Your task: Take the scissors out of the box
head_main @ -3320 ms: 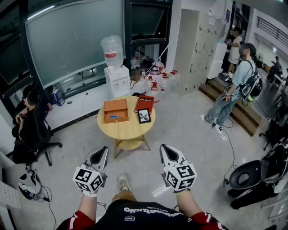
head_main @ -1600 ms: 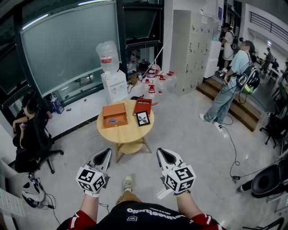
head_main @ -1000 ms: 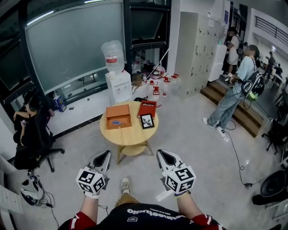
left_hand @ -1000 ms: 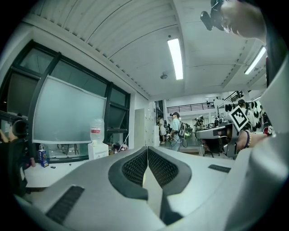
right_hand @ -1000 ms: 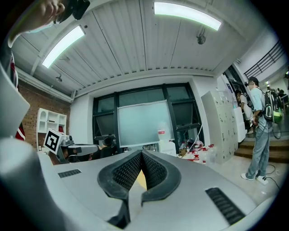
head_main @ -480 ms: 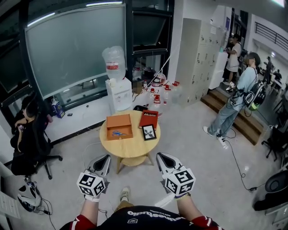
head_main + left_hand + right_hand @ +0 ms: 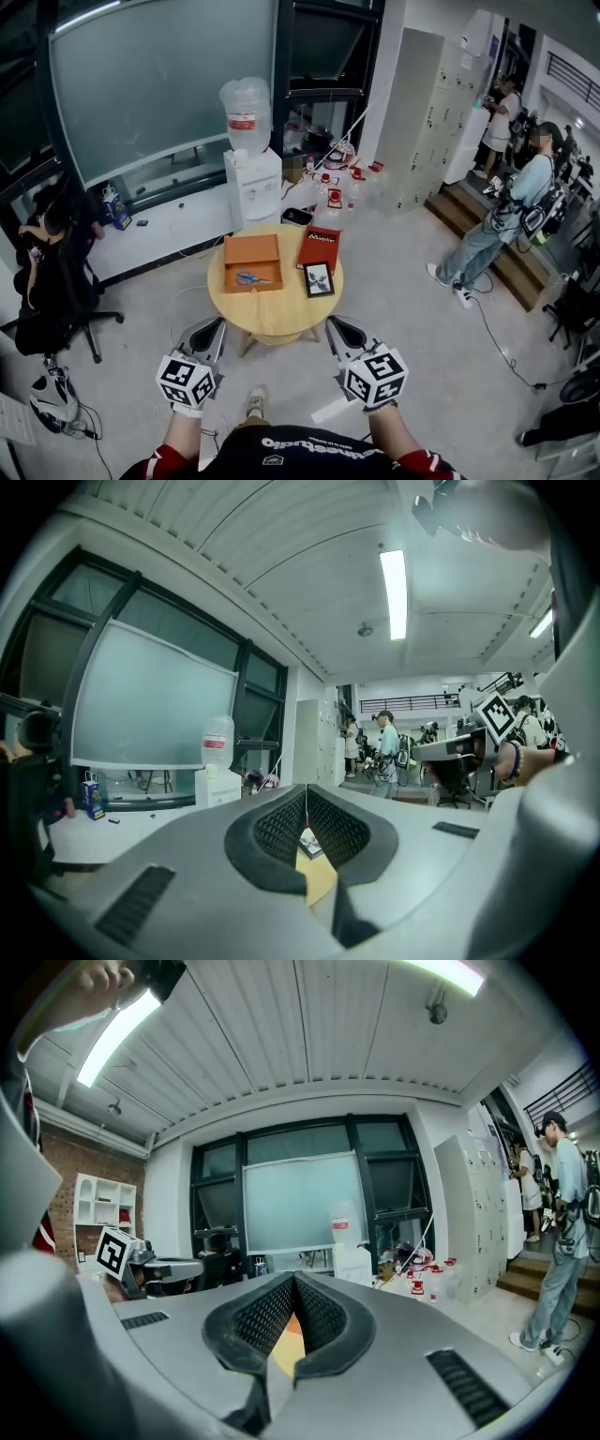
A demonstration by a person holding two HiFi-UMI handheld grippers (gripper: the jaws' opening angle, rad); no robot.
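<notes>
Both claws are held low in front of the person, short of the round wooden surface (image 7: 277, 314) that lies at 12 o'clock from them. The left claw (image 7: 208, 330) has its jaws pressed together with nothing in them. The right claw (image 7: 339, 330) is likewise closed and empty, its pads meeting at the tips.

On the surface, the open orange box (image 7: 251, 255) sits at about 10 o'clock from the centre. The blue-handled scissors (image 7: 248, 277) lie flat inside it, near its front wall. A red book (image 7: 320, 247) lies at 1 o'clock, just beside the box, and a small black-framed picture (image 7: 319, 279) lies at 3 o'clock, close to the book. Only the bare near edge of the surface lies between the claws and the box.

Beyond the surface, at 12 o'clock, a white water dispenser (image 7: 253, 184) carries an upturned bottle (image 7: 246, 114). A seated person (image 7: 42, 272) is at 9 o'clock. A standing person (image 7: 511, 220) with a backpack is at 3 o'clock, well apart, by the steps (image 7: 487, 234).
</notes>
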